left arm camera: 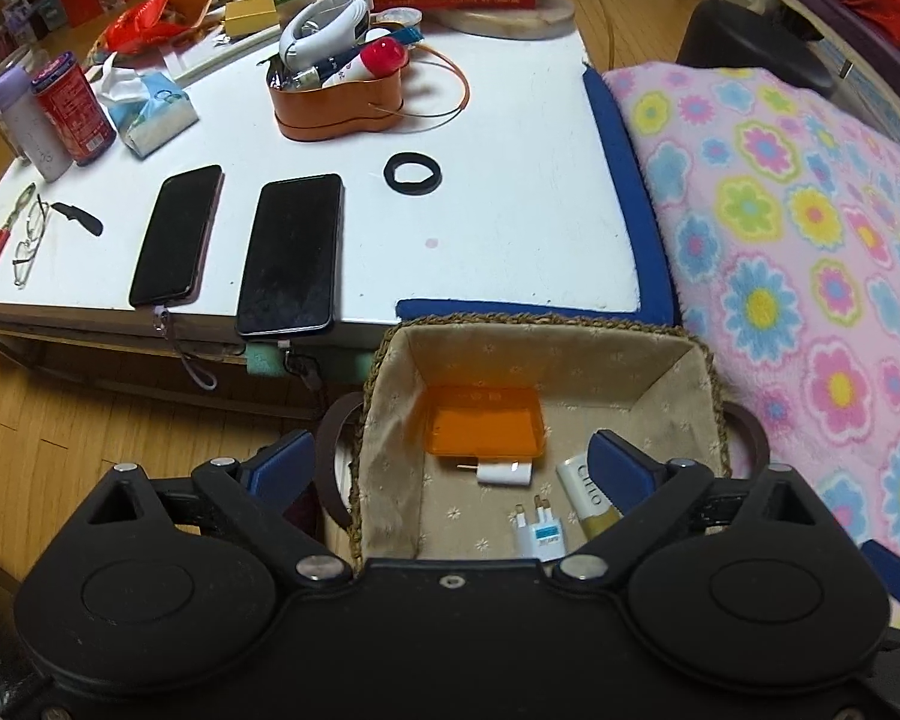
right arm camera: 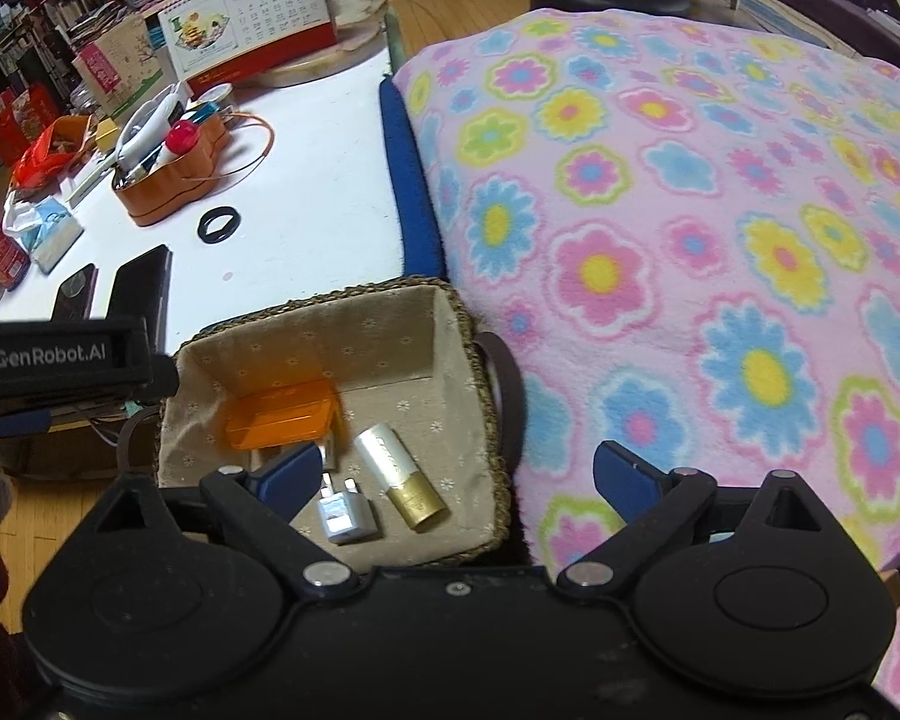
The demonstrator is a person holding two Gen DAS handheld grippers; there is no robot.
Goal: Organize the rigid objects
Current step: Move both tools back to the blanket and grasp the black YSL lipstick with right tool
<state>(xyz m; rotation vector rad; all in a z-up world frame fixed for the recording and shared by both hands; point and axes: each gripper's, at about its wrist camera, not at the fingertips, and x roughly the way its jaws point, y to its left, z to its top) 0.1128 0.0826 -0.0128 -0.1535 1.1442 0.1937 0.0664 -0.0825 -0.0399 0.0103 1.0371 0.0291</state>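
A woven basket [left arm camera: 540, 319] [right arm camera: 330, 300] with a beige lining stands on the floor between the white table and the flowered blanket. Inside lie an orange translucent box [left arm camera: 480, 426] [right arm camera: 282, 414], a small white adapter [left arm camera: 504, 473], a white plug [left arm camera: 543, 534] [right arm camera: 348, 516] and a white-and-gold tube [left arm camera: 585, 495] [right arm camera: 399, 480]. My left gripper [left arm camera: 450, 450] hovers over the basket, open, with nothing between its blue pads. My right gripper [right arm camera: 456, 465] is open too, over the basket's right side, holding nothing. The left gripper's body [right arm camera: 54, 354] shows at the left of the right wrist view.
On the white table [left arm camera: 510, 240] lie two black phones [left arm camera: 177, 237] [left arm camera: 291, 255], a black ring [left arm camera: 413, 174], an orange tin [left arm camera: 339, 102] full of items, glasses [left arm camera: 30, 240], a tissue pack [left arm camera: 150, 111] and a red can [left arm camera: 75, 114]. The flowered blanket [left arm camera: 810, 240] fills the right.
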